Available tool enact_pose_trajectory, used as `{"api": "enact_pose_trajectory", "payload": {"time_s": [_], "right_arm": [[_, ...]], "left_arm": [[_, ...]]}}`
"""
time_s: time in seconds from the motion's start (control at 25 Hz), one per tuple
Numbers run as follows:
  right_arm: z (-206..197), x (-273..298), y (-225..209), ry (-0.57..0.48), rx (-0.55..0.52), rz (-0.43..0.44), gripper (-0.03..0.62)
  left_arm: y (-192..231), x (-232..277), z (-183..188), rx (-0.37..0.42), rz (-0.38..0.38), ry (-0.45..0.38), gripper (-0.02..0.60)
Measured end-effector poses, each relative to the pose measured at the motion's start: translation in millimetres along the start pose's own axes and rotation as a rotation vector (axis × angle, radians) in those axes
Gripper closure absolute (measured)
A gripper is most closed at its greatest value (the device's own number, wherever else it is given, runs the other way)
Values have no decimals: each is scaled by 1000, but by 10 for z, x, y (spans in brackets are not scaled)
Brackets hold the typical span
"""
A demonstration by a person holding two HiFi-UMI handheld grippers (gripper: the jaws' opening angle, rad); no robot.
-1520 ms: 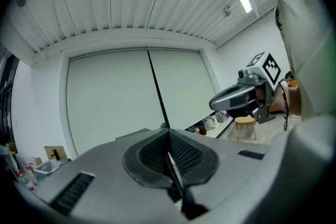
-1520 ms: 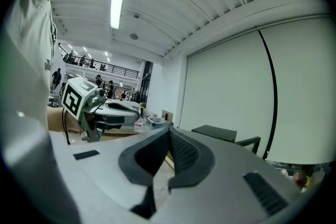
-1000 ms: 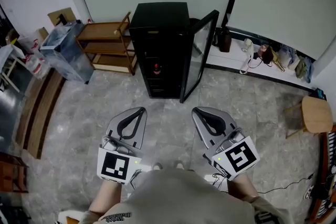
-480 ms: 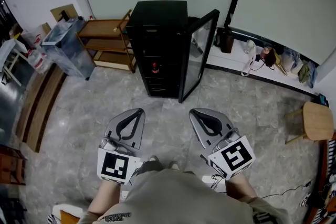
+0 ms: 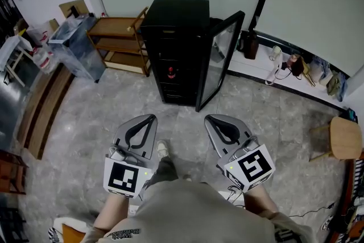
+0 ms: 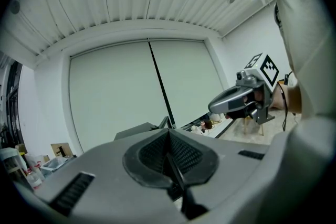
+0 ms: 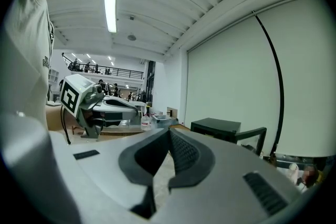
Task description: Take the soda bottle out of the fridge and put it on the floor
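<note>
A black fridge (image 5: 176, 42) stands against the far wall with its glass door (image 5: 220, 62) swung open to the right. Inside, on a middle shelf, a soda bottle (image 5: 171, 72) with a red label shows. My left gripper (image 5: 149, 119) and right gripper (image 5: 210, 120) are held side by side over the floor, well short of the fridge, both shut and empty. The fridge top (image 7: 215, 126) shows ahead in the right gripper view. In the left gripper view the right gripper (image 6: 214, 106) appears at the right.
A wooden shelf cart (image 5: 116, 42) and a clear bin (image 5: 74, 48) stand left of the fridge. Small items and cables (image 5: 290, 68) line the wall ledge at right. A wooden stool (image 5: 344, 136) sits at the far right. The person's shoe (image 5: 162, 149) is between the grippers.
The view has shifted slightly as the person steps forward; a shoe now shows between the grippers. Both grippers stay shut, held the same way.
</note>
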State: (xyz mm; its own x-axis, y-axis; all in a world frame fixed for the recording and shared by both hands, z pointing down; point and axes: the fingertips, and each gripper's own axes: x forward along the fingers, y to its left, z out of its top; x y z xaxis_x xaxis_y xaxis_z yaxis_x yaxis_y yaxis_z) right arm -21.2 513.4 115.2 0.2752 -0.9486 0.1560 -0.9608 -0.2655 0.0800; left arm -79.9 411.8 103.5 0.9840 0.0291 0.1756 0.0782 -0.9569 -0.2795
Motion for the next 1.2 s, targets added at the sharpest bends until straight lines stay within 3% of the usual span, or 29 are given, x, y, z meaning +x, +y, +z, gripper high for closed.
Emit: {"api": "enact_pose_trajectory", "payload": {"time_s": [0.6, 1.2], "right_arm": [[-109, 1127, -316, 62, -8, 29, 599], [111, 3060, -696, 145, -2, -16, 599]], "left_arm": [[869, 636, -325, -34, -1, 8, 577], [2637, 1510, -727, -47, -81, 17, 577]]}}
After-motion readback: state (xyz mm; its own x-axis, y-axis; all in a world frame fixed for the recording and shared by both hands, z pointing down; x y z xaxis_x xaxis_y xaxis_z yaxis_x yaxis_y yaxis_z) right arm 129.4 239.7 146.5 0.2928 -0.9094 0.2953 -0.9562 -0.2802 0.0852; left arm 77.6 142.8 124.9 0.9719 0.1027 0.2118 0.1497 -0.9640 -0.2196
